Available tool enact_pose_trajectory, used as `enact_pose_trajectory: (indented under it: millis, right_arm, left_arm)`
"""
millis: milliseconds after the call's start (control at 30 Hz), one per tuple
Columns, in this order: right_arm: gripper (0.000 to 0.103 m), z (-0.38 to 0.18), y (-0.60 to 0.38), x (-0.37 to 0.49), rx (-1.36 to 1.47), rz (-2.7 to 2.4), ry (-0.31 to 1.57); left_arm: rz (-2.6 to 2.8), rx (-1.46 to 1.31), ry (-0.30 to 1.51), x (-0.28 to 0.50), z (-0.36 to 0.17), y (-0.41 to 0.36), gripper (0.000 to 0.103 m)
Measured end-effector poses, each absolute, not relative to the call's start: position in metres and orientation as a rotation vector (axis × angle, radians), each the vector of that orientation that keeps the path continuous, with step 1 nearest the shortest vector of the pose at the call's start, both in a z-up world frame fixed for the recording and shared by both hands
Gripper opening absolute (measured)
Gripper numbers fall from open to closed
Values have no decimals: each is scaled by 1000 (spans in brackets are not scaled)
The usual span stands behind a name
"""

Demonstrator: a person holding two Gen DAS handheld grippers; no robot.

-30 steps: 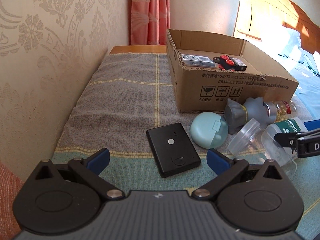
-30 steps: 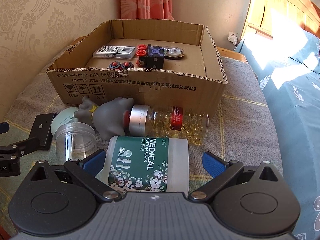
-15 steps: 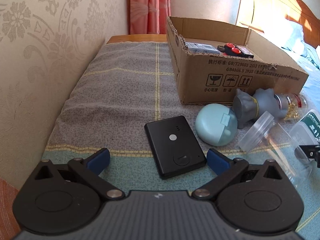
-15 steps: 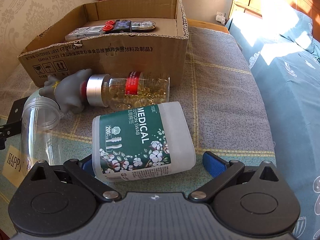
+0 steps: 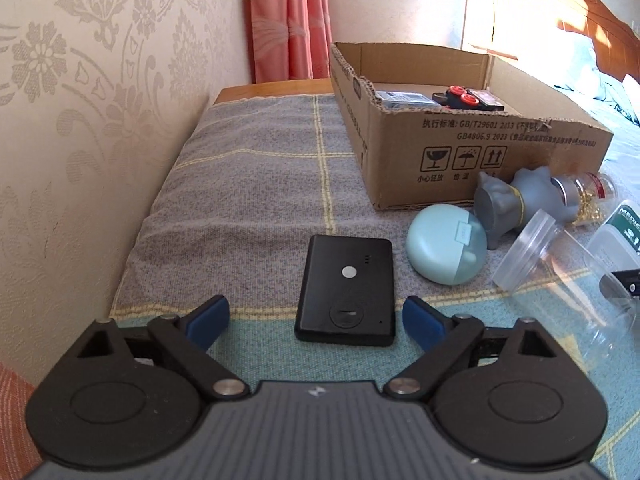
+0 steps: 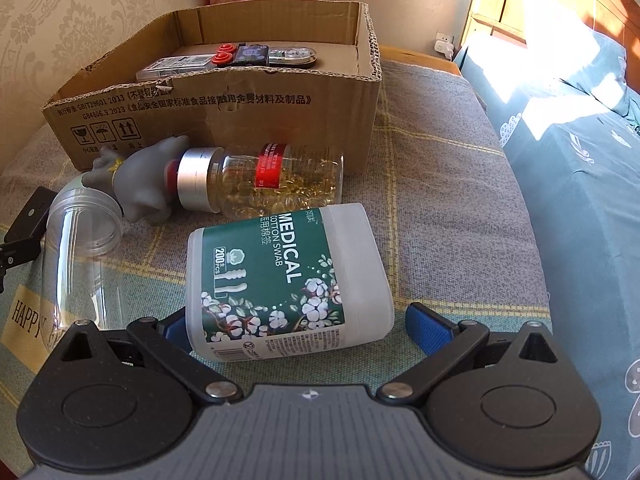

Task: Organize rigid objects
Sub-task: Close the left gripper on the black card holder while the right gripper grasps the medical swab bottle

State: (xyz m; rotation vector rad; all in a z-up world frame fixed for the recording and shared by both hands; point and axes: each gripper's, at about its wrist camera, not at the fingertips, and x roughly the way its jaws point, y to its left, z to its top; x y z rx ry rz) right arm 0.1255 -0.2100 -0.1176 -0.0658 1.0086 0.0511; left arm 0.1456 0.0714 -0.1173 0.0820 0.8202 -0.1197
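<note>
Low in the left-wrist frame, the left gripper (image 5: 316,316) closes its apart, untouching fingers around the black card-like device (image 5: 347,291), seemingly stiff, light and slick, best pinched across its long edges, while the right gripper (image 6: 298,332) straddles the cotton swab tub (image 6: 286,280) unclamped.

I am seeing a table (image 5: 256,184) lying under a grey checked cloth (image 5: 248,216), bearing a cardboard box (image 5: 472,160), a black flat device (image 5: 347,292), a mint round case (image 5: 446,250), a grey figurine (image 5: 508,204), a capsule bottle (image 6: 264,184), a clear jar (image 6: 82,256) and a cotton swab tub (image 6: 288,280).
</note>
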Motion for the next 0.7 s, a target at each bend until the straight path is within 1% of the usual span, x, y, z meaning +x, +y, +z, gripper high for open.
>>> enact_pose_trajectory:
  millis: [67, 167, 233, 300, 333, 367, 700]
  right_arm:
    - [103, -117, -210, 125, -66, 51, 1006]
    - [103, -118, -210, 123, -68, 54, 996]
    - [103, -118, -210, 122, -69, 56, 991]
    - [103, -117, -210, 121, -70, 58, 987]
    - [103, -117, -210, 120, -70, 59, 985]
    - [103, -117, -210, 120, -71, 60, 984]
    - [103, -117, -211, 117, -77, 69, 966]
  left_arm:
    - [-146, 77, 812, 148, -116, 70, 78]
    - [-181, 62, 808, 153, -116, 69, 69]
    - [-191, 69, 802, 156, -116, 67, 69]
    - [-200, 67, 798, 157, -115, 66, 62]
    - [-210, 72, 795, 156, -115, 65, 56]
    - [-217, 77, 793, 155, -115, 63, 52]
    - [-244, 85, 810, 127, -112, 64, 51]
